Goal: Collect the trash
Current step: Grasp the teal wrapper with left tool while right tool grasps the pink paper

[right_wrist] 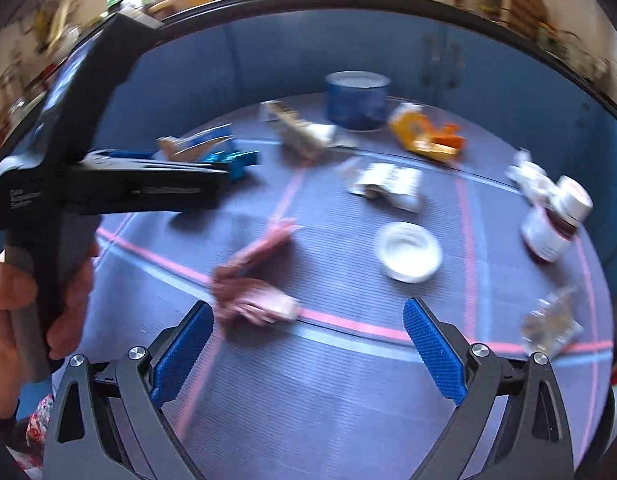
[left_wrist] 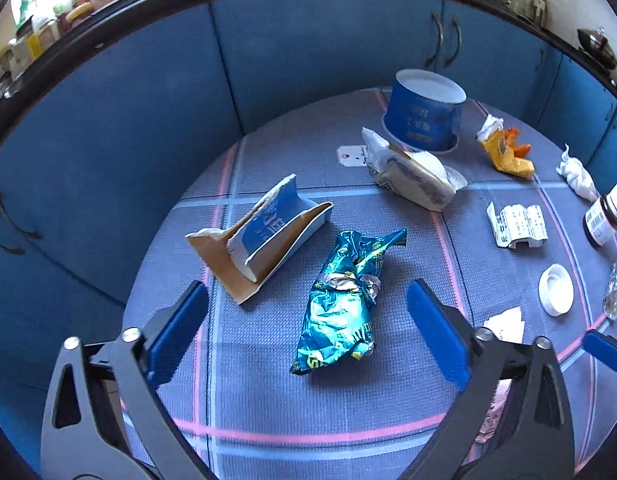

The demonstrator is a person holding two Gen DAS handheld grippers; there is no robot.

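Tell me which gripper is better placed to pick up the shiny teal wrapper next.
Left. The left gripper is open with the teal wrapper lying right between its fingers. The right gripper is also open, but it faces a pink paper scrap, with the wrapper far off beyond it.

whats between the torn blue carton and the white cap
The crumpled teal foil wrapper lies between the torn blue carton and the white cap, clearest in the left wrist view.

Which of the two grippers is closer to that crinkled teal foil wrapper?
Left. The left gripper straddles the crinkled teal foil wrapper, jaws open; the right gripper hovers well away, by pink paper.
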